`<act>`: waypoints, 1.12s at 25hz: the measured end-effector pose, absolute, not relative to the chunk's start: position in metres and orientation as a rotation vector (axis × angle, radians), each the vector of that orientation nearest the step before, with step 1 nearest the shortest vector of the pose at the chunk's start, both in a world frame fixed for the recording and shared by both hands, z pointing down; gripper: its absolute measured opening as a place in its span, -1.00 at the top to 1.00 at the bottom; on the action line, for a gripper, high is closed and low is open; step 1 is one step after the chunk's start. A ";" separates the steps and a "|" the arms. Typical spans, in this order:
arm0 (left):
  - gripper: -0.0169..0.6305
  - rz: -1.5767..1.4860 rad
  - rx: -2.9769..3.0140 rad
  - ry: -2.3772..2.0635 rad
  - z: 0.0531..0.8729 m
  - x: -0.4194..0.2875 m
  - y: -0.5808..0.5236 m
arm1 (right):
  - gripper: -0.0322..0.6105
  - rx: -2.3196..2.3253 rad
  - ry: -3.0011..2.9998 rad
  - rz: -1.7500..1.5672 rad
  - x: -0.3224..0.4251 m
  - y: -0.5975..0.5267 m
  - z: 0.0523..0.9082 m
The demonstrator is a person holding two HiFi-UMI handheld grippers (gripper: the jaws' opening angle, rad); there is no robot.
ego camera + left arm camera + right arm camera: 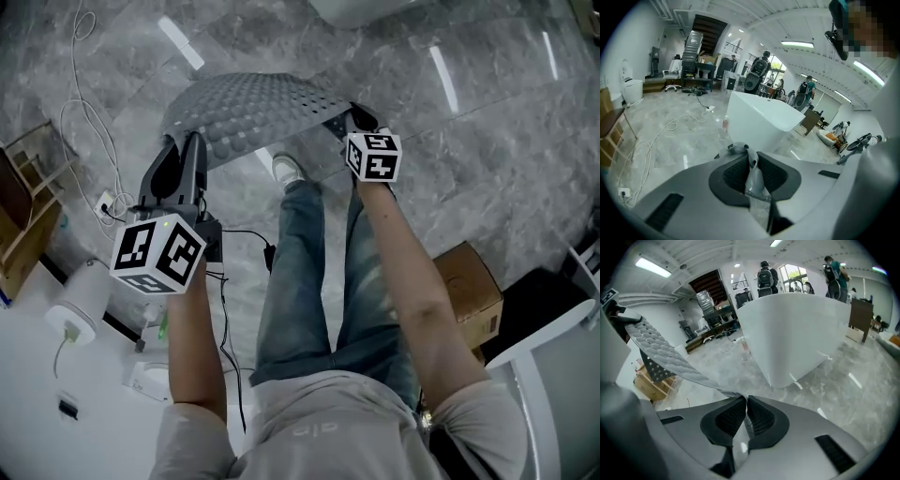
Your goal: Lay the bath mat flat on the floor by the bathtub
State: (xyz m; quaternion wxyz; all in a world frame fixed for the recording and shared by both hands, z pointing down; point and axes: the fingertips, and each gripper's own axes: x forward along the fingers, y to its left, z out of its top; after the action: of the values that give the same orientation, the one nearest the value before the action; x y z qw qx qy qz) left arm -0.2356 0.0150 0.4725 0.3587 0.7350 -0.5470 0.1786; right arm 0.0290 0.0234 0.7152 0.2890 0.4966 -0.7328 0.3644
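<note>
Hanging above grey marble floor [487, 141], the grey dimpled rubber bath mat [258, 108] stretches from left gripper [186, 141] to right gripper [352, 118], each clamped on one end.

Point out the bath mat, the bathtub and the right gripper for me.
bath mat [253, 108], head view, middle of its dotted surface.
bathtub [797, 333], right gripper view, its white outer wall.
right gripper [746, 398], right gripper view, between its fingertips, clamped on the bath mat's edge.
</note>
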 end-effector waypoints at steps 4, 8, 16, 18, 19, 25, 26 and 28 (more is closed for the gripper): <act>0.76 0.442 1.911 -1.324 0.496 -0.205 0.001 | 0.77 1.374 -1.874 0.874 0.090 -0.005 0.696; 0.75 0.416 1.951 -1.240 0.520 -0.166 -0.027 | 0.77 1.477 -1.798 0.791 0.153 -0.032 0.673; 0.72 0.511 1.961 -1.118 0.628 -0.121 -0.067 | 0.76 1.502 -1.695 0.683 0.218 -0.052 0.717; 0.72 0.594 1.919 -1.107 0.683 -0.125 -0.066 | 0.74 1.422 -1.680 0.710 0.213 -0.040 0.763; 0.72 0.642 1.911 -1.102 0.709 -0.128 -0.064 | 0.74 1.375 -1.678 0.720 0.208 -0.031 0.786; 0.71 0.850 1.835 -1.076 0.833 -0.166 -0.041 | 0.67 1.071 -1.690 0.794 0.156 0.036 0.883; 0.70 0.888 1.833 -1.059 0.848 -0.171 -0.034 | 0.65 1.030 -1.692 0.813 0.148 0.048 0.896; 0.69 0.964 1.847 -1.032 0.870 -0.178 -0.023 | 0.65 0.971 -1.688 0.849 0.139 0.067 0.919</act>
State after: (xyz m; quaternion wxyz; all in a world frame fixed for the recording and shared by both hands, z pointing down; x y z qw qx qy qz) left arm -0.1778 -0.0226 0.8701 0.3971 0.7291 -0.4073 0.3805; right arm 0.1393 0.0670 0.9190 0.4871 0.3994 -0.6939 0.3489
